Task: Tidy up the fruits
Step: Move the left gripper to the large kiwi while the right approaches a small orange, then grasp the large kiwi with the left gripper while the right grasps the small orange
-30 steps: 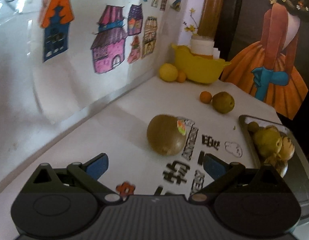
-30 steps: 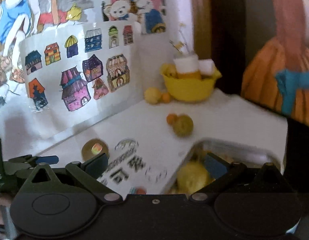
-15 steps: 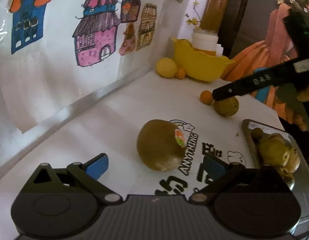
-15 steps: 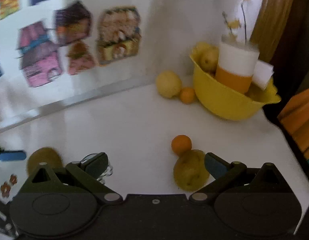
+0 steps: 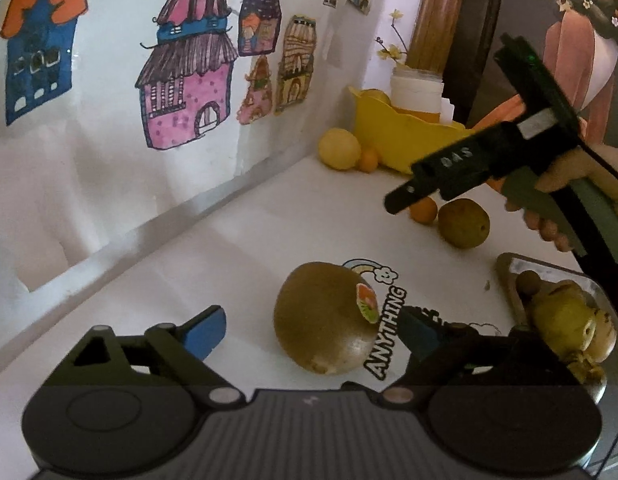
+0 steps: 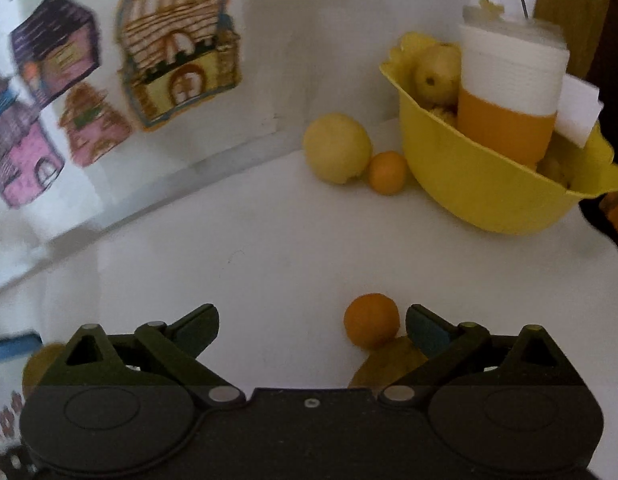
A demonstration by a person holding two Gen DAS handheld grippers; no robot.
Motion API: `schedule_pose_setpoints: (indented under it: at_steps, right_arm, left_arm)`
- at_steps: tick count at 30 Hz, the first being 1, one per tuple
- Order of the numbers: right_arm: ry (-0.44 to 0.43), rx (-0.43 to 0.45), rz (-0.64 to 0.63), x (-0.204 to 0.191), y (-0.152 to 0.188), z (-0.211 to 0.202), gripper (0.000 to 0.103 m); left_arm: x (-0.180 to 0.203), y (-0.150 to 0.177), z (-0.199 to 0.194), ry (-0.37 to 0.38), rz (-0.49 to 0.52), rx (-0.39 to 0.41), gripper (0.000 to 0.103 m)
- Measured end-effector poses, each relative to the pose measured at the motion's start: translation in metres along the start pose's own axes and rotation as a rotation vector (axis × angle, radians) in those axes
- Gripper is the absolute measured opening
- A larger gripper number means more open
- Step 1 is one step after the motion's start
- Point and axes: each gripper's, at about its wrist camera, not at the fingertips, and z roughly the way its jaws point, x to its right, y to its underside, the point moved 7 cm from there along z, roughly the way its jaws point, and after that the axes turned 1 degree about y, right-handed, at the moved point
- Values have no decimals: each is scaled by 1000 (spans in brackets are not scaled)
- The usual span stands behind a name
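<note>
— kiwi [image 5: 325, 320], with the sticker on it, lies on the white table [image 5: 237, 240] right between the blue pads of the left tongs [image 5: 315, 328], a touch nearer the right-hand pad. the jaws have just been drawing in a little, but they stand apart and neither pad presses on it.

— and the right tongs [image 6: 313, 324]?

— also apart, also just narrowing, tipped steeply down. a small orange [image 6: 371, 320] sits just inside their right pad, not gripped, and a greenish-yellow fruit [image 6: 389, 366] lies half under that same finger, touching the orange. i can't tell if the pad touches either.

— what's off to the side of the left tongs?

— a metal tray [image 5: 509, 280] to their right, with yellow-green fruit already in it. the person's hand [image 5: 565, 200] grips the right tool's handle beyond that.

— further out?

— past the right tongs, a lemon [image 6: 337, 148] and a second small orange [image 6: 388, 172] touch beside a yellow bowl [image 6: 481, 196] holding a white-and-orange cup [image 6: 509, 100] and more fruit.
</note>
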Motion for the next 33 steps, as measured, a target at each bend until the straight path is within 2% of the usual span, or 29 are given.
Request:
schedule_pose_setpoints:
  at_steps: [4,11,17,22,25,28,30,33]
  right_arm:
    - [-27,-22,58,4,-2,8,97]
    - [-15,-22,55,4,-5,11,95]
    - [13,-39,61,9,-4,14,92]
    - [17,-24,69,11,-4,17,90]
    - [23,-12,46,8,-3,20,85]
    - [6,-10,10,-1,-3,19,75]
    - [-5,-21,-5,-7,-2,18,68]
    - [6,-31,-48,-18,3,16,63]
  left_arm:
    - [2,-1,2,18,-14,0,89]
    - [9,1,10,66,-25,-14,79]
    - [12,1,10,68,-34,5,79]
    - [10,0,12,44,-34,8,72]
    - [11,0,13,31,-30,14,70]
    - [12,0,14,25,-33,17,66]
    - [13,0,14,35,-37,14,62]
    - [17,0,14,48,-30,12,60]
